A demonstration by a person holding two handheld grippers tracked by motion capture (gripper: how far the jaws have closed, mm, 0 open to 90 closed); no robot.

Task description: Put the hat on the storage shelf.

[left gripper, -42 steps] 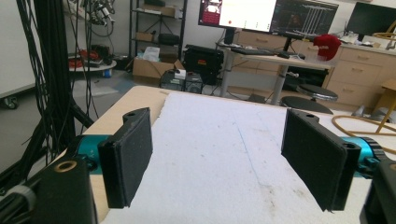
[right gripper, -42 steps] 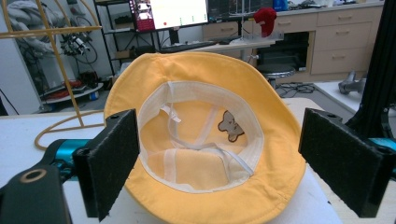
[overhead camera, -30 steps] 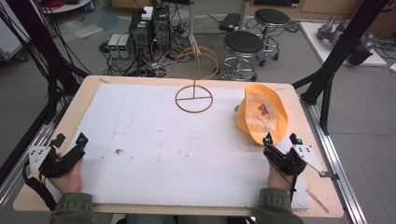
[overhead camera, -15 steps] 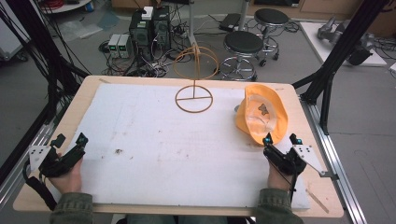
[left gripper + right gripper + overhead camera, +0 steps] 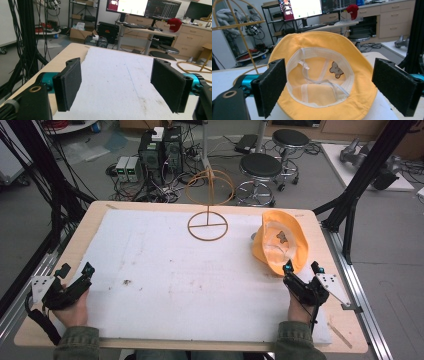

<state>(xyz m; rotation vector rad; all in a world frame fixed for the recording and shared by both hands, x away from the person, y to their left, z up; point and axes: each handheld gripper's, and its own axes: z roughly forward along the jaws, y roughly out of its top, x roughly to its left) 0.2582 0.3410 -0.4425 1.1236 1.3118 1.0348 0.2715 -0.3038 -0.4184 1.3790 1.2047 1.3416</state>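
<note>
Both tools sitting wide, empty: left tool [image 5: 75, 274] at 7 o'clock, right tool [image 5: 301, 268] facing upturned yellow hat [image 5: 280, 245]. Likely next: gripping brim.

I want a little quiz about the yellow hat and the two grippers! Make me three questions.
1. True or false: the hat lies upside down, with its inside showing.
2. Which gripper is nearer the hat? A) the left gripper B) the right gripper
3. Fill in: the wire stand rests at the ____ edge of the white mat, away from the person.

Key
1. True. The right gripper view shows the white lining band and a small patch inside.
2. B. Its open jaws point at the hat's brim; the left gripper is open over bare mat at the other side.
3. far.
</note>
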